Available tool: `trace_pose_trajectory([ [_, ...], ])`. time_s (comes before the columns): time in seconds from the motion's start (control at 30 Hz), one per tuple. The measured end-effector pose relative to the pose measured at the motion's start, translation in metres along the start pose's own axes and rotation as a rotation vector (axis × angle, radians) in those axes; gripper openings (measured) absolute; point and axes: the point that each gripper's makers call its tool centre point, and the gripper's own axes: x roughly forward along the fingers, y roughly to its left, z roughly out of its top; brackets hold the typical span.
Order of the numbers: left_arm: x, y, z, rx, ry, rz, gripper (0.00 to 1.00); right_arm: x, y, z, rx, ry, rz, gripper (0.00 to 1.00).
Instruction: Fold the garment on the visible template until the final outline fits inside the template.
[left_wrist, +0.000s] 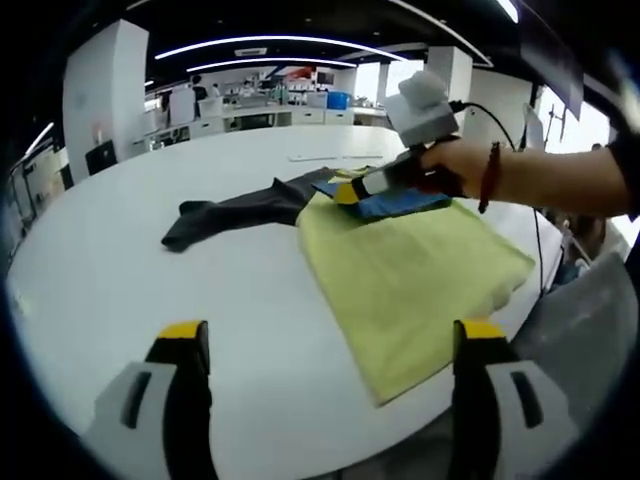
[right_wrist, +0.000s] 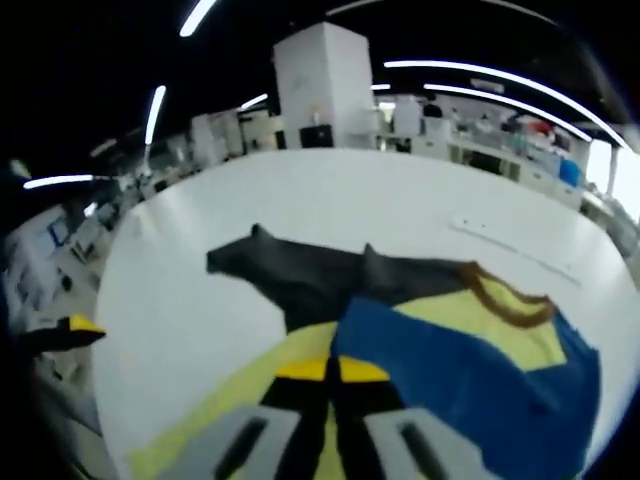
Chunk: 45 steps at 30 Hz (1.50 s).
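Resting garment: dark sleeve (left_wrist: 235, 212) trailed left on the white table (left_wrist: 150, 270), with the blue body (left_wrist: 400, 203) bunched at the far edge of the yellow template (left_wrist: 410, 280).
Left gripper (left_wrist: 325, 345): jaws stood wide apart, holding nothing, hovering over bare table.
Right gripper (right_wrist: 332, 372): jaws looked closed together at the blue hem (whether cloth was pinched, I could not tell).
Handling: soft, light, limp fabric, likely to sag and slide; best taken at an edge or corner.
Next hold: sleeve tip, judged.
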Motion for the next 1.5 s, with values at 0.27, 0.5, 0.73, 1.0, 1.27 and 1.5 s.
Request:
trace_pose_trajectory([
  [0.27, 0.000, 0.001, -0.002, -0.008, 0.006, 0.005, 0.99, 0.010, 0.004, -0.013, -0.014, 0.030, 0.048, 0.00],
  [0.5, 0.000, 0.001, -0.002, -0.001, 0.007, 0.002, 0.99, 0.003, 0.010, -0.023, 0.015, 0.045, 0.108, 0.09],
  [0.73, 0.003, 0.005, 0.007, 0.023, -0.003, -0.004, 0.99, -0.010, -0.014, -0.016, 0.017, -0.003, 0.088, 0.40],
  [1.0, 0.019, 0.003, 0.051, 0.074, -0.071, -0.029, 0.99, -0.047, -0.054, -0.014, 0.023, -0.073, 0.031, 0.62],
  [1.27, 0.041, -0.011, 0.080, 0.113, -0.109, -0.081, 0.99, -0.076, -0.098, -0.017, 0.000, -0.109, -0.010, 0.73],
  [1.5, 0.058, -0.022, 0.094, 0.107, -0.125, -0.109, 0.94, -0.104, -0.131, -0.034, 0.004, -0.117, -0.050, 0.74],
])
